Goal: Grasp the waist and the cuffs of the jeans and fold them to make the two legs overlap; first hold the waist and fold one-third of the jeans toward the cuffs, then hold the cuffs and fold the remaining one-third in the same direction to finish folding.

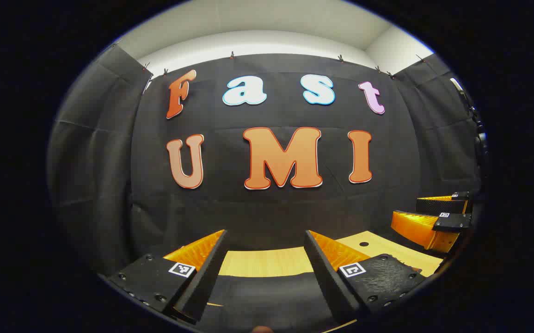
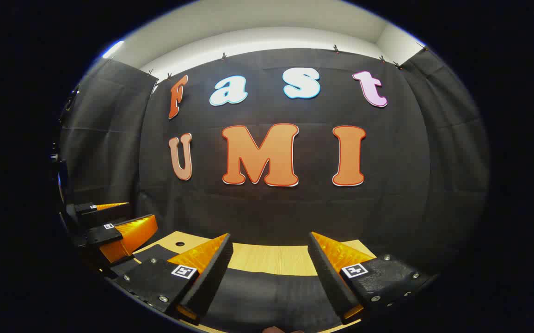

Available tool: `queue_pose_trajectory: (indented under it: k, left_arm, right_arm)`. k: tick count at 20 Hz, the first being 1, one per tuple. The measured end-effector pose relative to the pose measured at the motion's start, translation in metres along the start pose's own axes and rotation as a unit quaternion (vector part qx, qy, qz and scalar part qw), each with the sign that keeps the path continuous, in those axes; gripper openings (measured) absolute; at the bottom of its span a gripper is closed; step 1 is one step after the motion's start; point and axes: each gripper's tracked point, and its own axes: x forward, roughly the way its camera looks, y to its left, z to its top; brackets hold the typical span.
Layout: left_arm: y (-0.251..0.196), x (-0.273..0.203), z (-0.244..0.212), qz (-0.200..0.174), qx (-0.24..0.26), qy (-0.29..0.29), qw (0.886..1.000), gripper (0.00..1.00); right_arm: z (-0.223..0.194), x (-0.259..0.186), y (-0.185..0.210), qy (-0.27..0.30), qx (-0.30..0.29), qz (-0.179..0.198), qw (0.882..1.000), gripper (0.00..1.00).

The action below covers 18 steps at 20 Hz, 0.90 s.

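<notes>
Across the back of the booth, the black cloth wall (image 1: pixel 267 217) is the biggest thing going, running from about 9 o'clock round to 3 o'clock in both views, with a pale strip of ceiling (image 1: pixel 257 18) over it at 12.

Below that, down at 6 o'clock, there's a light wooden table (image 1: pixel 262 261). The jeans (image 1: pixel 267 296) look like the dark fabric lying on its near part. In the left gripper view they sit low between the fingers and under them, nearer than the fingertips. The right gripper view has the same dark cloth (image 2: pixel 267 296) in the same spot, and it doesn't look like either finger is touching it.

The left gripper (image 1: pixel 265 236) is spread wide with nothing held, pointing pretty much level, straight at the wall. The right gripper (image 2: pixel 270 235) is the same deal: fingers well apart, nothing between them but table and cloth. They're side by side. From the left gripper view the right one sits at about 4 o'clock, and from the right gripper view the left one sits at about 8 o'clock, also gaping.

Smallest bit: a little round hole (image 1: pixel 364 243) in the tabletop, between the two grippers.
</notes>
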Motion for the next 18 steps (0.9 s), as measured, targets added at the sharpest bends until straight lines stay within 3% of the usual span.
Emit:
queue_pose_trajectory:
  k: [4, 9, 18]
  left_arm:
    - [0.011, -0.003, 0.008, 0.010, -0.004, -0.016, 1.000, 0.97]
    - [0.027, -0.006, 0.022, 0.034, 0.005, -0.043, 0.998, 0.97]
    - [0.043, -0.011, 0.020, 0.045, 0.011, -0.047, 0.998, 0.97]
  right_arm:
    - [-0.003, 0.001, 0.006, 0.006, 0.015, 0.004, 1.000, 0.98]
    - [0.005, 0.006, 0.014, -0.010, -0.012, 0.006, 1.000, 1.00]
    - [-0.002, 0.011, 0.036, -0.003, -0.019, 0.019, 1.000, 0.98]
